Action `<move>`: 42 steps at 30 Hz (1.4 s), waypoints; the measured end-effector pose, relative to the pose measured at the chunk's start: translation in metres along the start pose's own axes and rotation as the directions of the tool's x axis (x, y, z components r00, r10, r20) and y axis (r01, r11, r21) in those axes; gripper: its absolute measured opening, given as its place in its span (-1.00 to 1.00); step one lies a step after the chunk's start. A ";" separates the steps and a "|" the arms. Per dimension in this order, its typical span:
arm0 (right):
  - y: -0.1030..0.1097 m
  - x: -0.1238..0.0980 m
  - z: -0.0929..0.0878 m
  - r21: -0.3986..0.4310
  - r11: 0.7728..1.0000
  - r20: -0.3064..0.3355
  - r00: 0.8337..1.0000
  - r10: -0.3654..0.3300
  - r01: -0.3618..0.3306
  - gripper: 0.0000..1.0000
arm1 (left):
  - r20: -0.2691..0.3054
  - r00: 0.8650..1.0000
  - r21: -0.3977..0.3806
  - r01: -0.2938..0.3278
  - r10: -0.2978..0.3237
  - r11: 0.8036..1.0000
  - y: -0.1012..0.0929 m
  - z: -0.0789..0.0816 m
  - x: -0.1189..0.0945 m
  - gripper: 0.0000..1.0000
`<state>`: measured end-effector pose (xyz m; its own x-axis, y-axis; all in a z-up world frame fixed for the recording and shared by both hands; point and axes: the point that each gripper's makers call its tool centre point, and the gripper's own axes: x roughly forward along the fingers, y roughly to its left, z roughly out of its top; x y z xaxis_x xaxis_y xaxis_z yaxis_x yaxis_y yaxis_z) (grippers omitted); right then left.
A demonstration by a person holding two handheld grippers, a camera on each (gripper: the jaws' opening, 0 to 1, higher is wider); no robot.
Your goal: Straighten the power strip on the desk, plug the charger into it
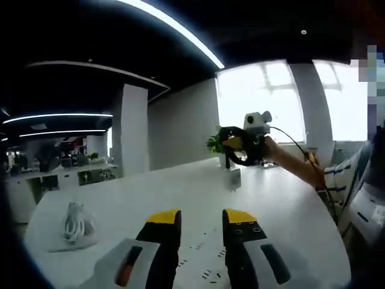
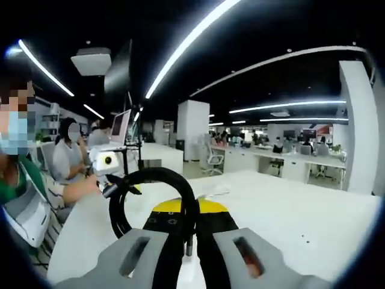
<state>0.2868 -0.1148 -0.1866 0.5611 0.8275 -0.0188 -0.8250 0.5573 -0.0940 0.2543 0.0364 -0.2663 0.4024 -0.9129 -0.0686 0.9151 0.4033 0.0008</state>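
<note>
My right gripper (image 2: 187, 212) is shut on a thick black cable (image 2: 157, 173) that arcs in a loop up and over its yellow-tipped jaws. In the left gripper view, the right gripper (image 1: 242, 144) is raised above the white desk (image 1: 180, 186) with the black cable (image 1: 236, 158) curled around it. A small white block (image 1: 233, 179) sits just below it; I cannot tell whether it hangs or stands. My left gripper (image 1: 201, 218) is open over the desk, with nothing between its jaws. It also appears at the left of the right gripper view as the left gripper (image 2: 123, 185).
A bundle of white cord (image 1: 75, 223) lies on the desk at the left. A potted plant (image 1: 215, 143) stands at the far edge by bright windows. A flat white item (image 2: 216, 191) lies farther along the desk (image 2: 289, 211). Seated people (image 2: 67, 158) and monitors are at the left.
</note>
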 end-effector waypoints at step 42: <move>0.084 0.050 -0.015 0.133 0.939 0.052 0.949 0.312 -0.316 -0.90 | -0.115 0.964 0.076 0.248 -0.239 0.966 -0.066 -0.015 0.076 -0.35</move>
<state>0.2465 -0.0279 -0.2104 0.2719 0.9623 0.0044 -0.9612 0.2714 0.0503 0.2243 -0.0589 -0.2866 0.1662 -0.9693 -0.1815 0.9857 0.1579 0.0591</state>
